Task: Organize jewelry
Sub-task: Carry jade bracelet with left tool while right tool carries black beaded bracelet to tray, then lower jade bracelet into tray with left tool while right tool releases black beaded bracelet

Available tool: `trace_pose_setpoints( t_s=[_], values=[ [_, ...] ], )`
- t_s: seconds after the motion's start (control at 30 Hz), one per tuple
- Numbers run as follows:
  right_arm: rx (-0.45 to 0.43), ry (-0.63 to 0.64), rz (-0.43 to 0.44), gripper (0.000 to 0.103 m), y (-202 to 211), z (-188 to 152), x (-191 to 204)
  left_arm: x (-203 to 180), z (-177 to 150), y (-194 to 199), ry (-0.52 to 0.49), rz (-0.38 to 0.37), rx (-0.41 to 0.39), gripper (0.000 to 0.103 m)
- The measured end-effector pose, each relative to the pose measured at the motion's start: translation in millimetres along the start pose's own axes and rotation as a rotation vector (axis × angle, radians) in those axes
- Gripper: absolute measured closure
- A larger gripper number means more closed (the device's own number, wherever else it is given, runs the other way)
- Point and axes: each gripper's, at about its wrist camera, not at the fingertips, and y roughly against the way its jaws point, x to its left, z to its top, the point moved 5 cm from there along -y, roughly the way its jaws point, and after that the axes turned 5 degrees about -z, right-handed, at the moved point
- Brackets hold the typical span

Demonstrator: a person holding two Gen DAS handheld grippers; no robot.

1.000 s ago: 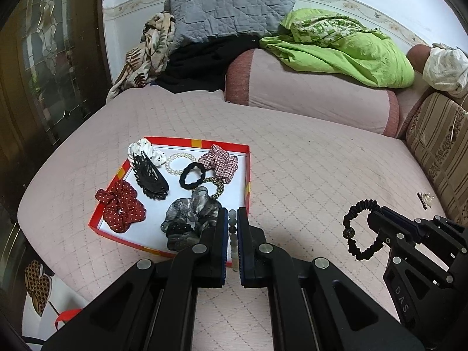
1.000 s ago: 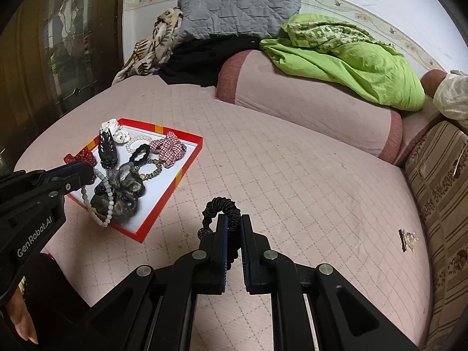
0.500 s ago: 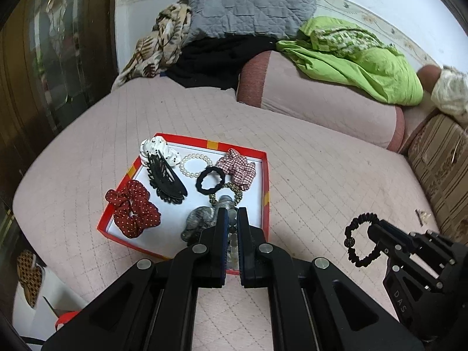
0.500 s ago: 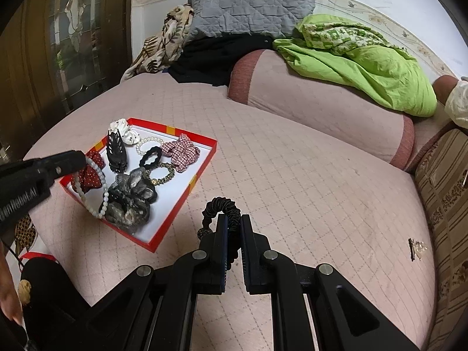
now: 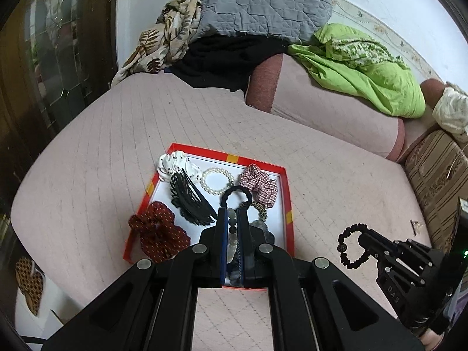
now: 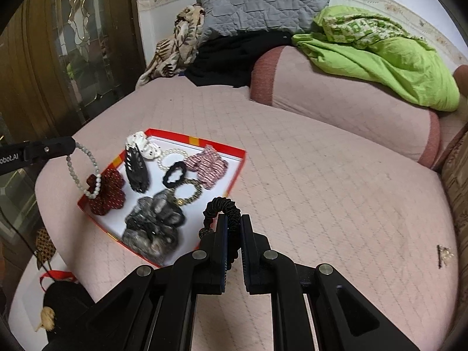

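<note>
1. Pinching a grey-and-white beaded bracelet [image 6: 83, 169], my left gripper [image 5: 232, 219] has its jaws clamped on the beads; in the right wrist view the loop dangles from the fingertips above the left edge of the red tray [image 6: 201, 141].
2. In the tray, going left to right, I see a red dotted scrunchie [image 6: 106, 193], a black hair claw [image 6: 137, 171], a white pearl bracelet [image 6: 172, 158], a small black hair tie [image 6: 174, 173], a grey furry scrunchie [image 6: 155, 222] at the near end, and a red plaid scrunchie [image 6: 209, 165].
3. The tray sits on the pink quilted bed [image 6: 321, 190].
4. My right gripper [image 6: 234, 225] is closed on a black beaded bracelet [image 5: 352, 245], held over the bed just right of the tray.
</note>
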Motion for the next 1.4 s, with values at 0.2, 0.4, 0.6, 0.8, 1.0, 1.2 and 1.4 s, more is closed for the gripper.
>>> trace_pose_setpoints(
  t_s=[0.2,0.4,0.6,0.8,1.0,1.2,1.4],
  values=[
    [0.005,0.017,0.036,0.094,-15,11,13,1,2,-16,-0.036,0.005,0.027,0.098],
    [0.017,0.031,0.051,0.094,-29,15,21,5,-1,-32,-0.067,0.053,0.033,0.098],
    [0.049,0.018,0.094,0.094,-46,17,25,16,-2,-51,-0.089,0.089,0.07,0.098],
    [0.068,0.007,0.116,0.094,-62,22,29,23,3,-66,-0.09,0.08,0.096,0.098],
    [0.095,-0.016,0.125,0.094,-82,31,31,21,-2,-82,-0.126,0.096,0.12,0.098],
    [0.128,-0.007,0.118,0.094,-101,32,40,24,-11,-97,-0.13,0.093,0.144,0.098],
    [0.159,0.017,0.115,0.094,-115,25,46,31,-22,-109,-0.129,0.093,0.173,0.098]
  ],
)
